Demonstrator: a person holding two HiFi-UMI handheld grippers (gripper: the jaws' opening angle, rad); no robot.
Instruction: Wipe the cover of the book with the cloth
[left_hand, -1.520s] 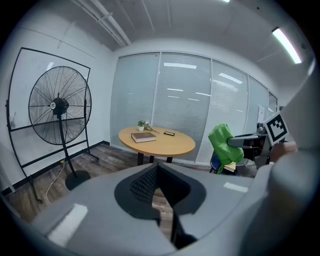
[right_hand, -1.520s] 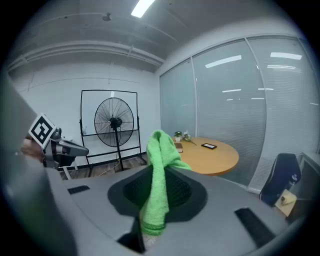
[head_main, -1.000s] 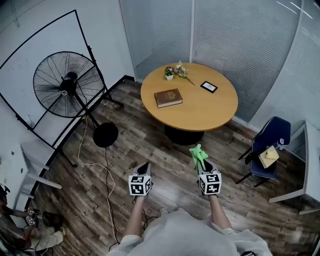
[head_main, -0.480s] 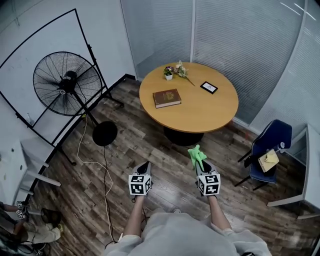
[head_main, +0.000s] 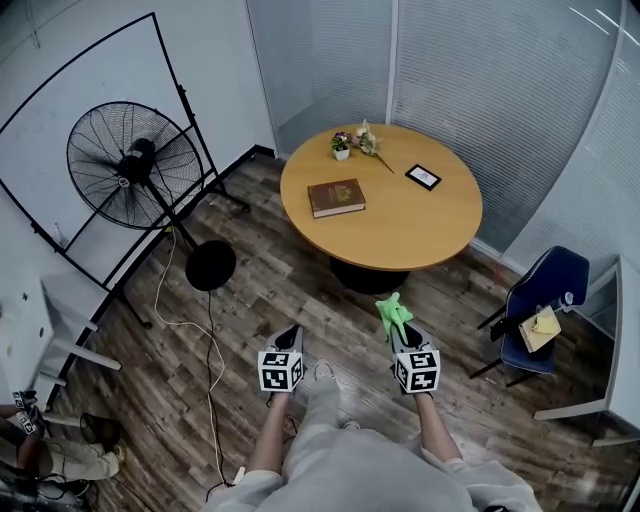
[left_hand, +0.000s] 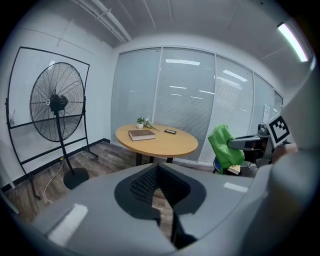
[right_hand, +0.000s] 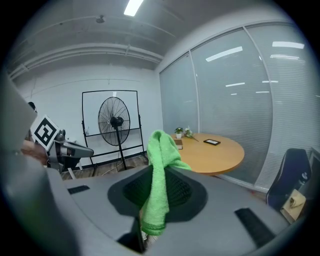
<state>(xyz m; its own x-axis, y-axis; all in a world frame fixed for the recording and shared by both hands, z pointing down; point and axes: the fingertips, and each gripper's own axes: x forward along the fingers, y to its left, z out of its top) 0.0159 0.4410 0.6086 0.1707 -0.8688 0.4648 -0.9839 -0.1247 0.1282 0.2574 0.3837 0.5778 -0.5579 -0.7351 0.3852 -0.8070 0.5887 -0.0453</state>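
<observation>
A brown book (head_main: 336, 197) lies closed on the left part of a round wooden table (head_main: 410, 222), far ahead of both grippers. My right gripper (head_main: 397, 327) is shut on a green cloth (head_main: 394, 312) that sticks up from its tip; in the right gripper view the green cloth (right_hand: 159, 180) hangs over the jaws, with the book (right_hand: 178, 144) small behind it. My left gripper (head_main: 289, 337) is held level beside it, shut and holding nothing. From the left gripper view I see the book (left_hand: 141, 134), the table (left_hand: 167, 144) and the cloth (left_hand: 226, 147) off to the right.
A large standing fan (head_main: 135, 165) with a floor cable (head_main: 210, 330) is at the left. On the table sit a small plant (head_main: 341, 146) and a black tablet (head_main: 423, 176). A blue chair (head_main: 545, 285) stands at the right. A person (head_main: 45, 455) crouches bottom left.
The head view has shifted a little, and a foot now shows between the grippers. Both grippers keep the same pose, the cloth still in the right one.
</observation>
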